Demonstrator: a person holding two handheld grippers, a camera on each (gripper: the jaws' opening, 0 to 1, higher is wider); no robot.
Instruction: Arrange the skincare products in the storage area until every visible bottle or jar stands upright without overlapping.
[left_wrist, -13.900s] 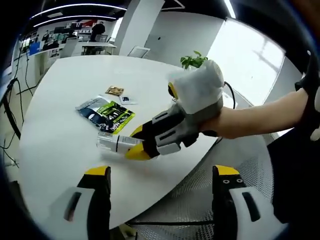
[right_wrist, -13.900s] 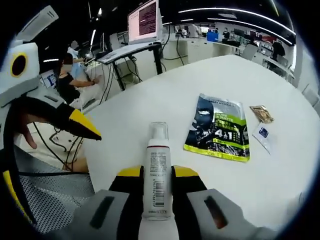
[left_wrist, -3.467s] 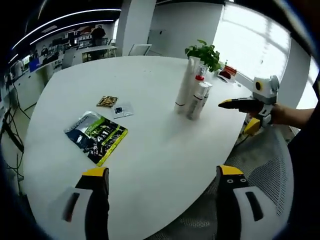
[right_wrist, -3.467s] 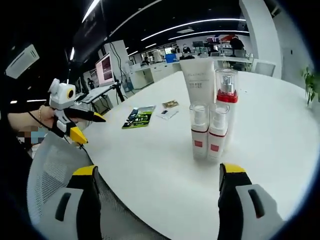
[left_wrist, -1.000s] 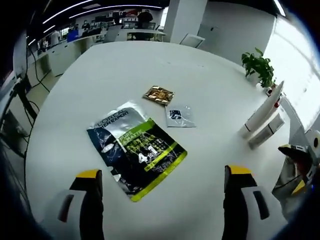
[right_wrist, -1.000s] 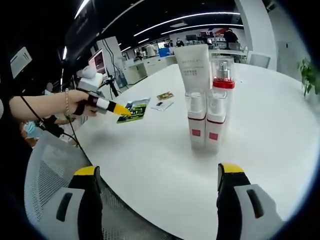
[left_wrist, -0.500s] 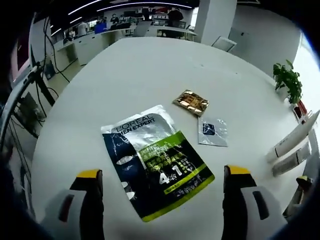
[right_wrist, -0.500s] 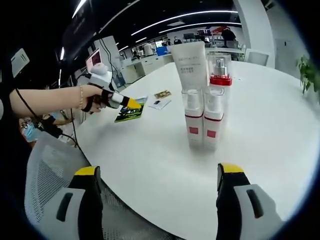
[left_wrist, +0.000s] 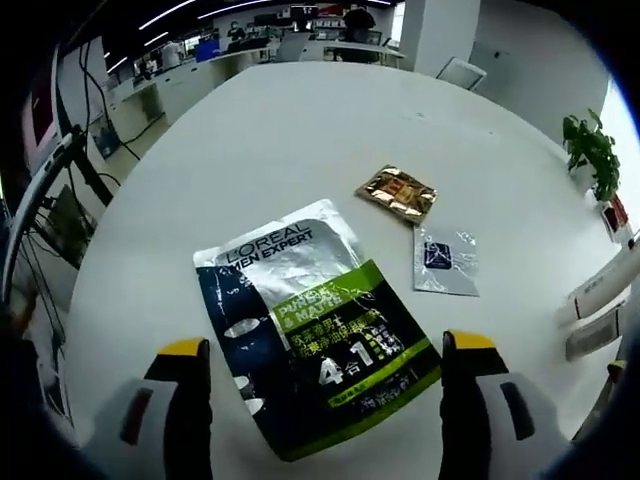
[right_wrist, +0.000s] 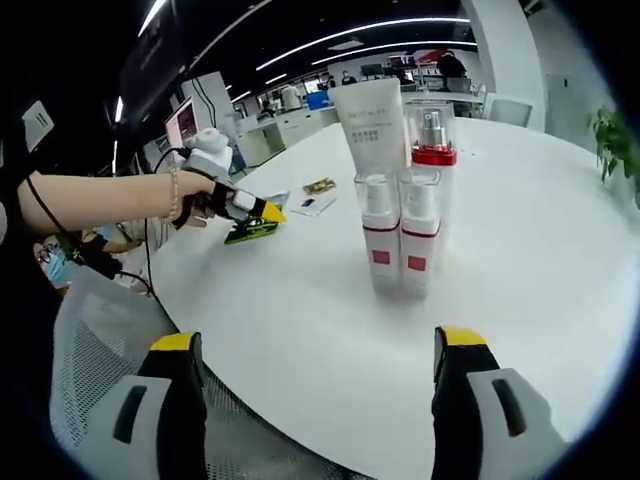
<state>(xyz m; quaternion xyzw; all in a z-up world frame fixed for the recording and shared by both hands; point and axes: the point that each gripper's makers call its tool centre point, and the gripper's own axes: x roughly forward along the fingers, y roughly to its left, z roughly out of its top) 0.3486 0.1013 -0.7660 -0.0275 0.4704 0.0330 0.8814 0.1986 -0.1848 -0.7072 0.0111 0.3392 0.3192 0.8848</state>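
The left gripper (left_wrist: 315, 365) hangs spread over the sachet (left_wrist: 312, 325), nothing between its jaws; a gold packet (left_wrist: 398, 193) and a clear packet (left_wrist: 446, 260) lie at 1 o'clock. The right gripper (right_wrist: 315, 375) is spread and empty; four bottles (right_wrist: 398, 215) stand upright, clustered at 12 o'clock on the table (right_wrist: 520, 250)

Four skincare products are standing upright, clustered together: a white tube (right_wrist: 368, 120), a red-capped bottle (right_wrist: 433, 150), two pump bottles (right_wrist: 400, 240).
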